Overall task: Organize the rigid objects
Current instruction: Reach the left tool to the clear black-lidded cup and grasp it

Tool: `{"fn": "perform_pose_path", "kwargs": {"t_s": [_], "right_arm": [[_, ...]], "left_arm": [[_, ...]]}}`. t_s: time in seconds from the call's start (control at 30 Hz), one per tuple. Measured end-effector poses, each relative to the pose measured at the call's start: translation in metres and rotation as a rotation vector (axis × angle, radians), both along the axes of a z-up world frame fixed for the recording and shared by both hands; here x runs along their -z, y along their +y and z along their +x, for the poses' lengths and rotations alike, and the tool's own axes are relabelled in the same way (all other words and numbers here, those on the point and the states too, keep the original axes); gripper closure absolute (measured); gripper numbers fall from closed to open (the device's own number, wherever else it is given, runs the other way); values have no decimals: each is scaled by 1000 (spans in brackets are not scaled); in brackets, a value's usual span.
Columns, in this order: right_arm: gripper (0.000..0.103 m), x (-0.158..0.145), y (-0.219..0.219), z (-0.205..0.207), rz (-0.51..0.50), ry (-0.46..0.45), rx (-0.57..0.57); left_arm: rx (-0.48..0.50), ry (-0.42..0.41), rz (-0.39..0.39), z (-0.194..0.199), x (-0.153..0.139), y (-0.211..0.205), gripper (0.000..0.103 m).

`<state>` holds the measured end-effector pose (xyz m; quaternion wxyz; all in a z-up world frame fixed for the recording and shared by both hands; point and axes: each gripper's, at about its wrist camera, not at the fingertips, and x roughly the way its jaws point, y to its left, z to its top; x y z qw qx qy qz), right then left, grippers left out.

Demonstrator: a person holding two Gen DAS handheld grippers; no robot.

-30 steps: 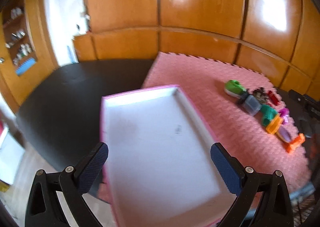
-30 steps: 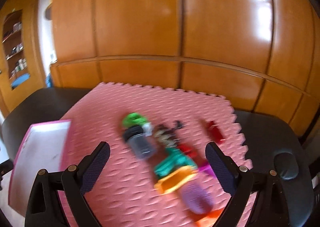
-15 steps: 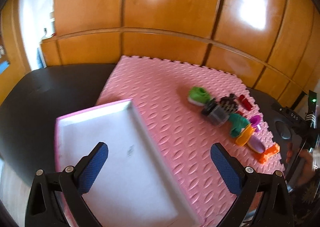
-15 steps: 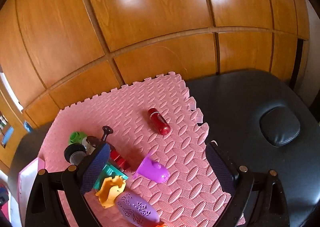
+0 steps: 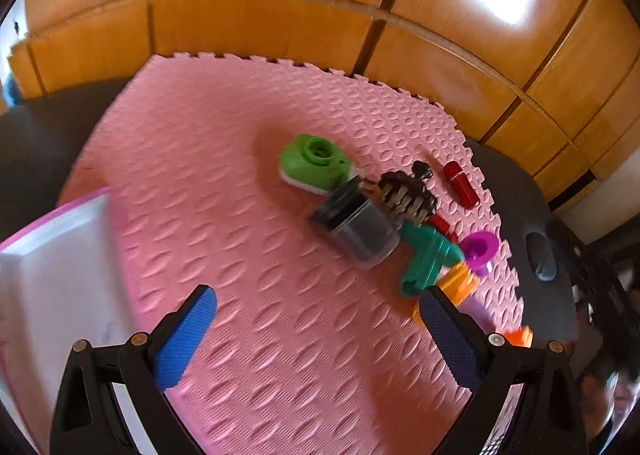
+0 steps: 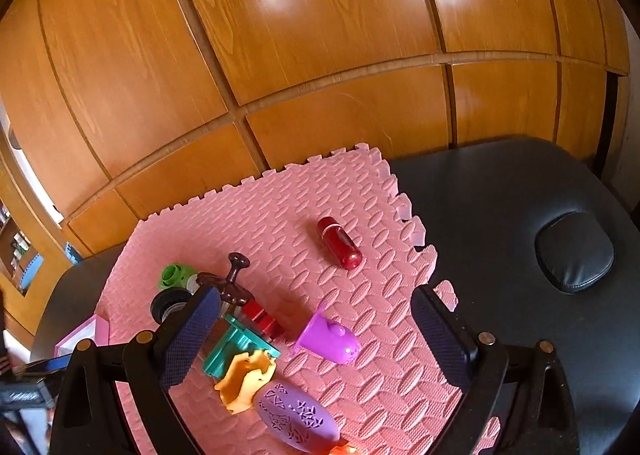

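Note:
A cluster of small toys lies on the pink foam mat [image 5: 240,215]: a green piece [image 5: 316,165], a dark grey jar [image 5: 358,223], a brown brush [image 5: 404,195], a red cylinder [image 6: 339,243], a teal piece [image 6: 236,347], a purple cup [image 6: 330,339], an orange mould [image 6: 248,379] and a lilac oval [image 6: 296,423]. A white tray with a pink rim [image 5: 52,279] sits at the mat's left edge. My left gripper [image 5: 316,339] hovers open above the mat, near the toys. My right gripper [image 6: 316,339] is open over the purple cup, holding nothing.
The mat lies on a black padded table [image 6: 520,195] with an oval cushion [image 6: 574,251] at the right. Wooden panelled walls [image 6: 320,35] stand close behind the table. A shelf [image 6: 20,255] shows at the far left.
The left gripper has swung right, from over the white tray to the mat near the toys. The right gripper has moved right and closer to the toys. Both stayed open.

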<state>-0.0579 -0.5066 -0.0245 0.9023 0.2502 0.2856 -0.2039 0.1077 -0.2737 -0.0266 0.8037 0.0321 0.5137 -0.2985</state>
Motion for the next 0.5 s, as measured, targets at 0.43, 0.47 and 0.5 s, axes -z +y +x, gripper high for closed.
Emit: {"fn": "perform_pose_path", "kwargs": {"t_s": [0.43, 0.47, 0.5], "right_arm": [[5, 4, -10, 1, 68, -3, 8], [5, 4, -10, 1, 64, 0, 8], [5, 4, -9, 2, 61, 3, 6]], "left_arm": [[-109, 122, -24, 41, 43, -49, 23], [-109, 129, -31, 43, 46, -52, 23], [-106, 133, -41, 45, 48, -53, 28]]}}
